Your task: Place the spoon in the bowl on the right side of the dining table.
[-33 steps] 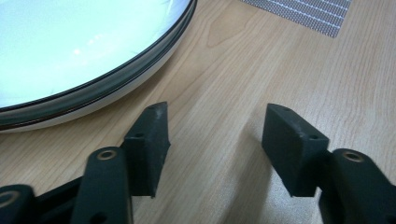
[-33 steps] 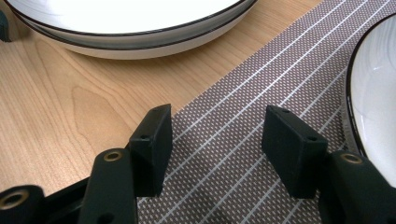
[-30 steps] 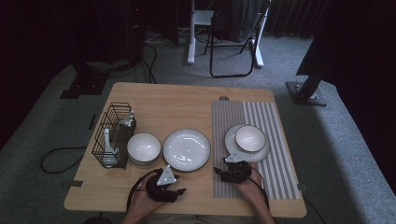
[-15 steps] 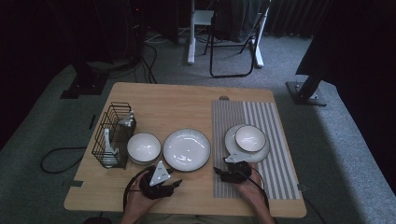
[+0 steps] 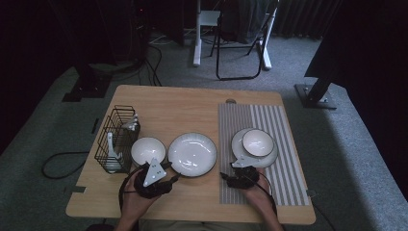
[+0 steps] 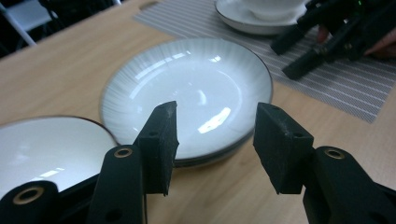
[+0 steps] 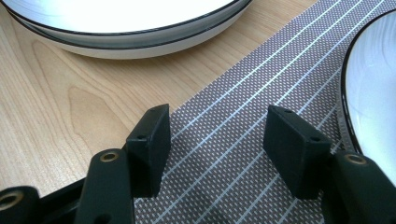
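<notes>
A wide white plate (image 5: 192, 154) with a dark rim lies mid-table, a small white bowl (image 5: 147, 150) to its left. My left gripper (image 5: 169, 179) hovers just in front of them, open. In the left gripper view its jaws (image 6: 215, 135) frame the plate's near rim (image 6: 187, 88) from above; they have just been closing a little, with nothing between them. My right gripper (image 5: 230, 172) rests low at the striped mat's (image 5: 262, 178) left edge, open and empty (image 7: 215, 135). Another plate (image 5: 250, 156) with a bowl (image 5: 258, 142) on it sits on the mat.
A black wire basket (image 5: 115, 139) holding some pale utensils stands at the table's left edge. The wooden table (image 5: 192, 108) is bare at the back. Beyond it, on the floor, stand a folding chair (image 5: 240, 43) and cables.
My left gripper has lifted off the table and shifted slightly left, towards the small bowl. The right gripper and the dishes have stayed put.
</notes>
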Motion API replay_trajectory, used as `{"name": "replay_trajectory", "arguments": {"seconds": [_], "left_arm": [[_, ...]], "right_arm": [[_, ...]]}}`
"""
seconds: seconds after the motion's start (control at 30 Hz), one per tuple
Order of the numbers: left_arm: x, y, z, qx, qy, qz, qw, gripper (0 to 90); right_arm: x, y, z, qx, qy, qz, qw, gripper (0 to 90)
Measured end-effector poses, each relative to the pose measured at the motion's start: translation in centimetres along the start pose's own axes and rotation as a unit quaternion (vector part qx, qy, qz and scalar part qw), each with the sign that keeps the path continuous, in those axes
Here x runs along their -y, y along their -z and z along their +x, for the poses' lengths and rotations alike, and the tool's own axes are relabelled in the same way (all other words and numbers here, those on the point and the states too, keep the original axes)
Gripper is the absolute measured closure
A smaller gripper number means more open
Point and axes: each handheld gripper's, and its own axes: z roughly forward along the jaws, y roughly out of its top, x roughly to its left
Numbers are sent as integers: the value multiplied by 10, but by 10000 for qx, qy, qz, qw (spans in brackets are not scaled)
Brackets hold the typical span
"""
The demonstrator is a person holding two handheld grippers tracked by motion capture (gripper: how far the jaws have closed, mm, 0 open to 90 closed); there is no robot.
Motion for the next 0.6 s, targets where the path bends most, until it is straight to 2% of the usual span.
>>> {"name": "replay_trajectory", "arguments": {"seconds": [0.03,0.13,0.33,0.5,0.6], "left_arm": [[-3,3,3,-82,-2,-62,9999,505],[-6,7,8,-117,41,-117,9999,497],[-10,15,17,-322,74,-206,9992,495],[-14,22,24,-598,-12,-236,9979,495],[-14,27,28,-737,18,-288,9969,491]], "right_arm": [[0,0,0,-1,-2,1,10000,411],[0,0,0,-2,-3,1,10000,411],[0,0,0,-2,-4,1,10000,411],[0,0,0,-9,-8,5,10000,411],[0,0,0,-9,-9,3,10000,411]]}}
